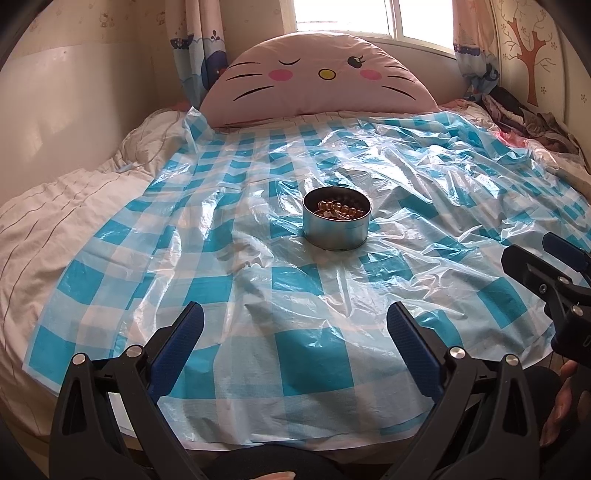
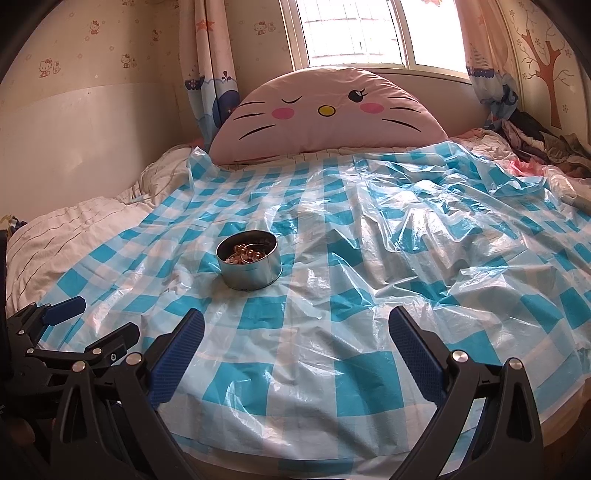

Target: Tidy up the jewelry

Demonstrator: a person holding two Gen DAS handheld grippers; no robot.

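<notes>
I held my left gripper low over the near edge of the bed, its jaws spread wide with nothing between them. My right gripper hung just beside it to the right, likewise released and empty; its tips showed at the right edge of my left view.

Under both lay a sheet of thin blue-and-white checked plastic, crinkled and shiny, spread over the bed. Farther out, near the middle of the sheet, stood the tin, round, metal, open at the top, upright. Inside it sat the beads, amber and glossy, seemingly strung, heaped with something pale I could not make out. No jewelry lay loose on the sheet that I could see.

I judged the tin light and stiff, with a smooth wall that my pads might slip on; the mattress under it was soft, so a push from one side would likely tip it. The best hold looked to be across the rim, one finger inside and one outside. The beads I took to be hard, slick and loose on their cord, so I would pinch the strand between two beads and not on a bead's round face.

Beyond the tin a pink cat-face pillow leaned at the far end under the window, and dark clothes were piled at the far right
</notes>
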